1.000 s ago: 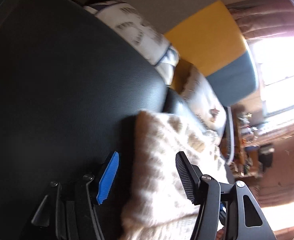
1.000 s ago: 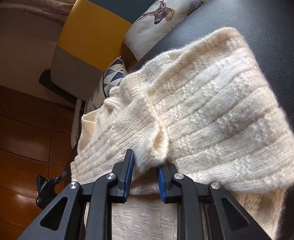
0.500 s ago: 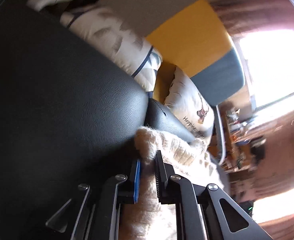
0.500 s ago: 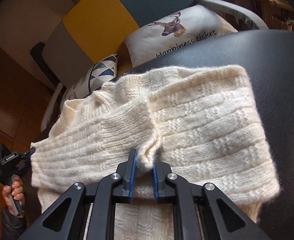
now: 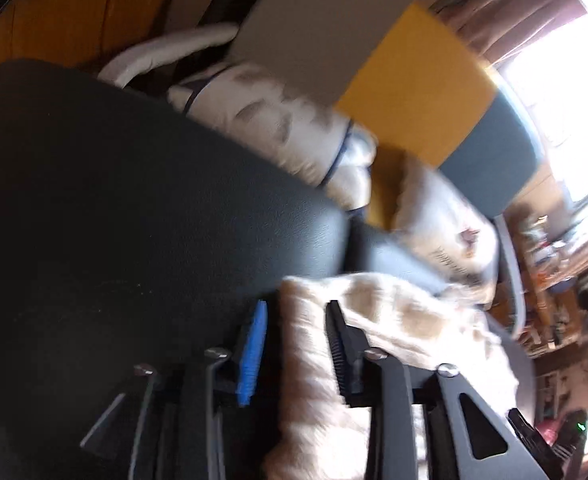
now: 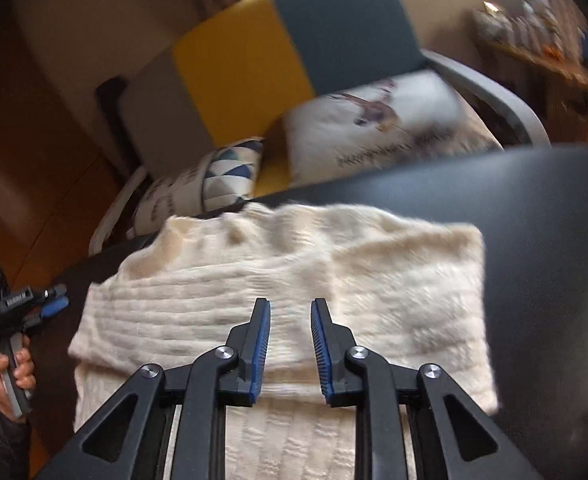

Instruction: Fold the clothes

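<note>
Sweater (image 6: 277, 288): cream cable-knit, folded band lying across black leather seat (image 6: 534, 208) — long axis side to side in the right wrist view.
Right gripper (image 6: 290, 320): jaws just parted, nothing between them; fold released, directly below and ahead.
Left gripper (image 5: 296, 316): jaws just reopening, sweater's end edge between them, pads seemingly not pressing.
Nearer hand: right one over the middle — left at the end.
Backdrop: deer-print cushion (image 6: 378, 120).
</note>
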Tool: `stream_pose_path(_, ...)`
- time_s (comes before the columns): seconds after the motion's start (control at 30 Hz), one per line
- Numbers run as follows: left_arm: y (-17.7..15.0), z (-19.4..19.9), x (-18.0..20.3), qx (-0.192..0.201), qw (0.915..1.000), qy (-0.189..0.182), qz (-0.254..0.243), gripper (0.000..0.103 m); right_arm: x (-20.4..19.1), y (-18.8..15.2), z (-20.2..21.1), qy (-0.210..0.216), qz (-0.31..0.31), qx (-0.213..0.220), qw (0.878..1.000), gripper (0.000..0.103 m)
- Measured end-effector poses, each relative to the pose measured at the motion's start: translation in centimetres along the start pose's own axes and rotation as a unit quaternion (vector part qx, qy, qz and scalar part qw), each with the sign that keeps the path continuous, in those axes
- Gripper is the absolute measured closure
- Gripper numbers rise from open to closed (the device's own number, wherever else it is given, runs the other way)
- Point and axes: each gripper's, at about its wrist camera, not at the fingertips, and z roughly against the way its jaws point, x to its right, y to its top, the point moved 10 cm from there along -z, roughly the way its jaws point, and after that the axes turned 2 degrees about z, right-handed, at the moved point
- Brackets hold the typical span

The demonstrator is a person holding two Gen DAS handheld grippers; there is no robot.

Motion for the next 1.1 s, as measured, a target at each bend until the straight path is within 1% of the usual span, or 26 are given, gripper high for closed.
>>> stream_pose_path(0.07, -1.1, 1.0, 1.6, 0.001, 0.9992, -0.029, -0.027, 0.063, -1.5, 0.3, -1.0, -0.014, 0.05, -0.011, 0.999, 0.081)
stream_pose_path(0.13, -2.2, 1.1, 3.0, -0.004, 0.9977, -0.041, -0.055, 0.063, -1.9, 0.3, -3.1, -0.043, 0.081, -0.038, 0.995, 0.081)
stream_pose_path(0.2, -3.5, 0.2, 4.4, -0.012, 0.996, -0.037, -0.08, 0.063, -0.9, 0.0, -5.4, -0.082, 0.093, -0.071, 0.99, 0.081)
stream_pose_path(0.23, -4.1, -0.5, 4.6, -0.019, 0.9954, -0.029, -0.089, 0.063, -0.1, -0.2, -6.5, -0.096, 0.092, -0.084, 0.988, 0.084)
stream_pose_path(0.3, -5.2, -2.0, 4.8, -0.035, 0.9935, -0.009, -0.108, 0.063, 1.2, 0.3, -7.1, -0.106, 0.076, -0.075, 0.989, 0.085)
stream_pose_path(0.37, -6.0, -3.3, 4.4, -0.041, 0.9929, 0.014, -0.111, 0.063, 1.8, 0.5, -7.1, -0.105, 0.064, -0.069, 0.99, 0.085)
stream_pose_path(0.4, -6.3, -3.9, 4.0, -0.042, 0.9926, 0.027, -0.11, 0.063, 1.7, 0.3, -7.1, -0.107, 0.072, -0.065, 0.99, 0.085)
stream_pose_path(0.53, -7.1, -3.8, 4.2, -0.032, 0.9912, 0.043, -0.121, 0.063, 1.4, -0.3, -6.7, -0.105, 0.1, -0.057, 0.988, 0.085)
stream_pose_path(0.57, -7.2, -3.4, 4.3, -0.031, 0.9919, 0.038, -0.118, 0.063, 1.4, -0.3, -6.7, -0.103, 0.1, -0.058, 0.988, 0.085)
stream_pose_path(0.7, -7.5, -1.2, 4.7, -0.018, 0.9957, -0.013, -0.089, 0.063, 1.4, -0.1, -6.7, -0.096, 0.093, -0.07, 0.989, 0.084)
stream_pose_path(0.73, -7.7, -0.7, 4.9, -0.017, 0.9952, -0.022, -0.094, 0.063, 1.2, 0.1, -6.4, -0.093, 0.09, -0.07, 0.989, 0.084)
stream_pose_path(0.8, -8.4, 0.1, 5.3, -0.017, 0.9931, -0.031, -0.111, 0.063, 0.2, 0.2, -5.2, -0.074, 0.086, -0.057, 0.992, 0.083)
stream_pose_path(0.87, -9.2, 0.1, 5.5, -0.025, 0.9913, -0.03, -0.126, 0.063, -1.0, -0.2, -4.1, -0.054, 0.088, -0.048, 0.993, 0.083)
stream_pose_path(0.9, -9.5, -0.3, 5.4, -0.032, 0.9904, -0.018, -0.133, 0.063, -1.7, -0.8, -3.6, -0.044, 0.096, -0.049, 0.993, 0.083)
stream_pose_path(0.93, -9.8, -0.9, 5.0, -0.04, 0.9897, -0.002, -0.137, 0.063, -2.2, -1.6, -3.3, -0.045, 0.109, -0.055, 0.992, 0.083)
stream_pose_path(1.0, -10.4, -2.0, 4.5, -0.053, 0.9884, 0.009, -0.142, 0.063, -1.8, -3.5, -3.9, -0.072, 0.13, -0.084, 0.985, 0.083)
stream_pose_path(1.03, -10.4, -2.2, 4.5, -0.052, 0.9881, 0.012, -0.144, 0.063, -1.4, -4.2, -4.4, -0.075, 0.126, -0.089, 0.985, 0.082)
stream_pose_path(1.1, -10.2, -2.3, 4.5, -0.052, 0.9893, 0.014, -0.136, 0.063, -1.0, -4.0, -4.1, -0.058, 0.092, -0.072, 0.991, 0.082)
